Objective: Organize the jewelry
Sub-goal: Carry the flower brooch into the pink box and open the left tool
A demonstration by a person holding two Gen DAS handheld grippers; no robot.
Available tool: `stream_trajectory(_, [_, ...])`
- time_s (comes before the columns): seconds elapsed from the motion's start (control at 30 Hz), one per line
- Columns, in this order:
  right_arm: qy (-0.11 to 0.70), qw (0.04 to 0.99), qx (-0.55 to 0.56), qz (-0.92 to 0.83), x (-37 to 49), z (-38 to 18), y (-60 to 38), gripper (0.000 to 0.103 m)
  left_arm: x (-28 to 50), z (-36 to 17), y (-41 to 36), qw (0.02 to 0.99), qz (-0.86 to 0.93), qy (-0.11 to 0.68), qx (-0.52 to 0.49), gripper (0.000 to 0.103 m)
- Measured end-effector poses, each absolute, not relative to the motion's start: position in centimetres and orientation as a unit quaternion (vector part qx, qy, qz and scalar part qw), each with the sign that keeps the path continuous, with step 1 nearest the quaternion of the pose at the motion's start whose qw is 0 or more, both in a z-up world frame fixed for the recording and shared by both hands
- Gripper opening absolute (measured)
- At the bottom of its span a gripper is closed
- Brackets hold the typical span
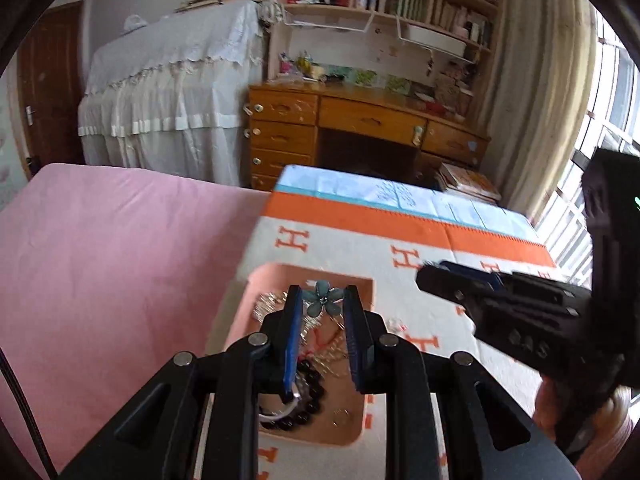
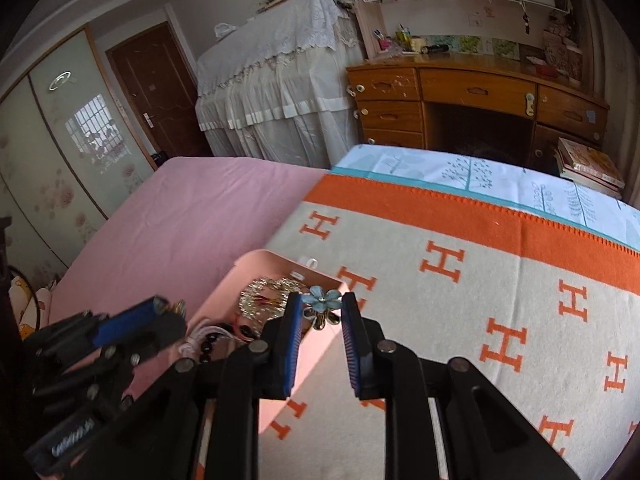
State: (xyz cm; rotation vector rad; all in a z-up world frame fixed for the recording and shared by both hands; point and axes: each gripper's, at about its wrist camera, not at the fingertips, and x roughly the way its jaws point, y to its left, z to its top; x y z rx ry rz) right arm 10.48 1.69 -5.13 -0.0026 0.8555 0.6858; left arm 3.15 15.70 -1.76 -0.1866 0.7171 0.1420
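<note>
A pink tray is set on the H-patterned blanket, at its edge beside the pink sheet. Inside the tray, jewelry is heaped: a black bead bracelet nearest the viewer, a silvery ring touching it, thin chains in the middle and a glittering silver piece toward the far wall. A pale blue flower ornament is seen over the tray's far part.

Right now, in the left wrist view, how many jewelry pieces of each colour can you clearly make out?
Pale blue enamel flower ornament: 1
Black round-bead bracelet: 1
Silver metal band: 1
Total: 3, tangled chains aside
</note>
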Motion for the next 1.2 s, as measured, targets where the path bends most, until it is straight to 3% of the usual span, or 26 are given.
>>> stream_trajectory(0.2, [0.375,0.857,-0.008,0.353,9.6,-2.8,4.6,0.02,4.6,-1.0,17.7,0.925,0.12,0.346,-0.097,0.018])
stream_trajectory(0.5, [0.421,0.841,-0.028,0.339,11.4,-6.0,7.4,0.021,5.5,-4.8,17.8,0.905,0.113,0.397,-0.105,0.02])
stream_trajectory(0.6, [0.437,0.835,-0.027,0.333,11.8,-6.8,7.4,0.021,5.4,-5.4,18.1,0.901,0.112,0.403,-0.115,0.033])
stream_trajectory(0.67, [0.442,0.835,-0.023,0.328,12.0,-7.0,7.2,0.021,5.1,-5.6,18.4,0.9,0.121,0.402,-0.119,0.055])
stream_trajectory(0.77, [0.445,0.836,-0.012,0.321,12.1,-7.1,6.5,0.021,4.3,-5.5,19.0,0.902,0.127,0.392,-0.129,0.078])
stream_trajectory(0.9, [0.441,0.839,0.005,0.319,11.8,-6.6,5.4,0.031,3.5,-5.3,18.9,0.905,0.125,0.383,-0.135,0.08])
stream_trajectory(1.2, [0.426,0.851,0.001,0.307,9.3,-5.5,3.3,0.031,2.6,-5.0,18.2,0.906,0.12,0.382,-0.137,0.081])
